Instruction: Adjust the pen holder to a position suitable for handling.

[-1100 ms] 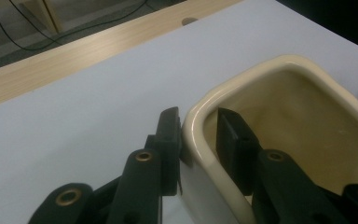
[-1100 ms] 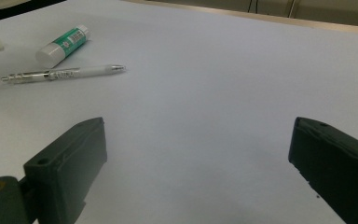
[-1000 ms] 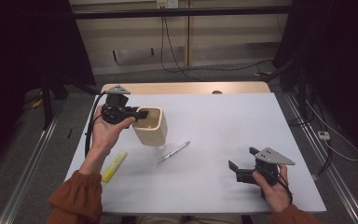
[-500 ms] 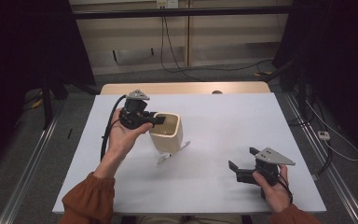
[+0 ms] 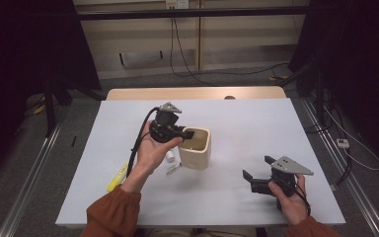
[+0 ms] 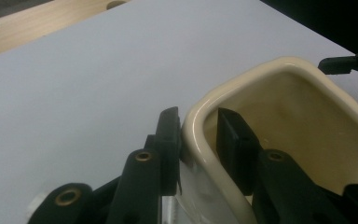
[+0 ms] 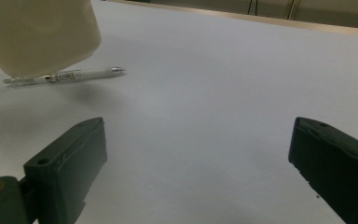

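Left gripper (image 5: 186,133), pinching only the cream cup (image 5: 197,150) rim, could let it tip onto the pen (image 7: 65,75); right gripper (image 5: 249,180) gapes empty

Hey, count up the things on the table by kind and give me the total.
Cup: 1
Pen: 1
Yellow marker: 1
Total: 3
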`<state>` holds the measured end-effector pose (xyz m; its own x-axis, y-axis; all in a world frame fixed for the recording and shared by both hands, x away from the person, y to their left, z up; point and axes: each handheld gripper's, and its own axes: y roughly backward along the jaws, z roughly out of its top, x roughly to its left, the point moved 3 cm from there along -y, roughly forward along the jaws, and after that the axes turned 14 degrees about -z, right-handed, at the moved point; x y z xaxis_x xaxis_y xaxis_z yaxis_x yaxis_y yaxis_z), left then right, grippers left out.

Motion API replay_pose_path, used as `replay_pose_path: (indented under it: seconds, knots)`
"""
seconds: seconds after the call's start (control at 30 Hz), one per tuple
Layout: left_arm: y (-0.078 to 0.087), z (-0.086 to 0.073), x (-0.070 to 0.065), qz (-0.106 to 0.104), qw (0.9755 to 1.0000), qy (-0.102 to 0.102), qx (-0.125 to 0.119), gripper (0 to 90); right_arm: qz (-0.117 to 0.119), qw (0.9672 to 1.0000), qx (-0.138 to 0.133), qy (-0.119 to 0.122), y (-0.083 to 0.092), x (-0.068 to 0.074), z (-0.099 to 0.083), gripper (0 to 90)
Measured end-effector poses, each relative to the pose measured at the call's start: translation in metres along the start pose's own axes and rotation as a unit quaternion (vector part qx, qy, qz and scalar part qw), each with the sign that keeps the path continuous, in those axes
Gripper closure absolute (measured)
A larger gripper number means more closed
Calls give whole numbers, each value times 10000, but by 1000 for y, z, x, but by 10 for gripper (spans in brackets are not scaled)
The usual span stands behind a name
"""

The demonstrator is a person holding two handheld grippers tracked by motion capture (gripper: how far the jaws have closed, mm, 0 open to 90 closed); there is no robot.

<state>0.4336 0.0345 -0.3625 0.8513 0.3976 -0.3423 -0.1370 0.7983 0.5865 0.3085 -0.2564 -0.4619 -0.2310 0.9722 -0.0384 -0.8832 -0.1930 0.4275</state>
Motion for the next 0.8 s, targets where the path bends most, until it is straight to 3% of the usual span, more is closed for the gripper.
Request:
replay_pose_path:
  seconds: [0.27,0.43,0.6,0.67,0.8]
  knots:
    - [-27,2,-9,-29,9999,122,36,710,8,10000,-12,-11,1,-1,0,39]
    - [-44,3,-12,-2,9997,105,199,709,7,10000,-13,-32,1,-1,0,39]
    - [-56,0,-9,87,9996,229,155,708,22,10000,-13,-37,1,0,0,39]
    - [-61,-1,-10,218,9994,226,162,708,28,10000,-15,-25,1,0,0,39]
    - [-71,-4,-9,164,9993,309,118,706,29,10000,-13,-21,1,0,0,39]
